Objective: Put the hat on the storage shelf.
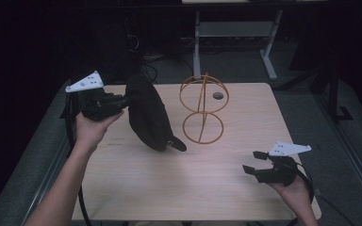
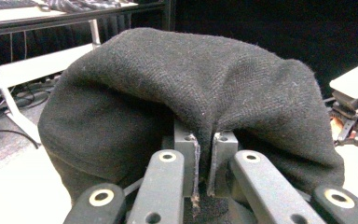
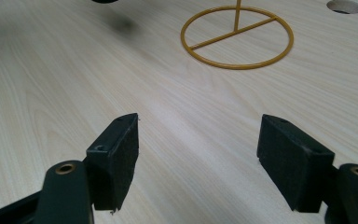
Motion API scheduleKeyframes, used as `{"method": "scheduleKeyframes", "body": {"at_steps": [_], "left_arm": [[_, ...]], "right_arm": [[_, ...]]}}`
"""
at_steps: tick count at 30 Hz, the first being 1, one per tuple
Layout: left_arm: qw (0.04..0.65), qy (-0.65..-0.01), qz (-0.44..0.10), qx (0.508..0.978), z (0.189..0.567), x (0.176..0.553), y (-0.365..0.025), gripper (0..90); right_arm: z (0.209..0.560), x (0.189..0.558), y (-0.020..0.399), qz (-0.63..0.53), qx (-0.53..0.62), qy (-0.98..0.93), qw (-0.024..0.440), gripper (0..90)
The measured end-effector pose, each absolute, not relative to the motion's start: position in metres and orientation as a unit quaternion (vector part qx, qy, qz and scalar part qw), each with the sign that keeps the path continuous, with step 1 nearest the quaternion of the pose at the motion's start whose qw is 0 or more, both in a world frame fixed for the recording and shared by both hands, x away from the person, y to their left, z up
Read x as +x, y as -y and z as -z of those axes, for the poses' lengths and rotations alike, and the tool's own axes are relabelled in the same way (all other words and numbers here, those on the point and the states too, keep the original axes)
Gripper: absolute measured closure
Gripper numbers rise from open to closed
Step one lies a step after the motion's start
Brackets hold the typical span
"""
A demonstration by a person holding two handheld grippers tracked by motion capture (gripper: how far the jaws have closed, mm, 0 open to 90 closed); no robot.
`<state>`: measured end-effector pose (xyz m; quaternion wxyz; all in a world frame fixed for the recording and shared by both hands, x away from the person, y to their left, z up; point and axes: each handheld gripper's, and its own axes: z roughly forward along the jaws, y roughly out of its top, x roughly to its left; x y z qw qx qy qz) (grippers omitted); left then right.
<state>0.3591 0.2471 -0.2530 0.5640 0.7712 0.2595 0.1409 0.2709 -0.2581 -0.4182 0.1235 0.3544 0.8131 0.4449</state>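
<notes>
A black woollen cap hangs tilted above the table's left half, its peak pointing down to the right. My left gripper is shut on the cap's rim; in the left gripper view the cloth bulges over the pinched jaws. A gold wire hat stand rises upright at the table's middle, just right of the cap and apart from it. Its round base lies ahead in the right gripper view. My right gripper hovers low over the front right of the table, open with nothing between its pads.
The light wooden table has a round cable hole behind the stand. A white desk frame stands on the floor beyond the far edge. Bare tabletop lies between the stand and my right gripper.
</notes>
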Motion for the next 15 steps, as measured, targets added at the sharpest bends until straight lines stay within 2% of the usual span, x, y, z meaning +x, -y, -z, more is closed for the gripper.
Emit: {"method": "scheduleKeyframes", "body": {"at_steps": [15], "left_arm": [[0.558, -0.259, -0.139, 0.776, 0.230, 0.394, -0.230, 85.3]], "right_arm": [[0.417, 0.275, 0.276, -0.465, 0.370, -0.793, 0.131, 27.9]]}}
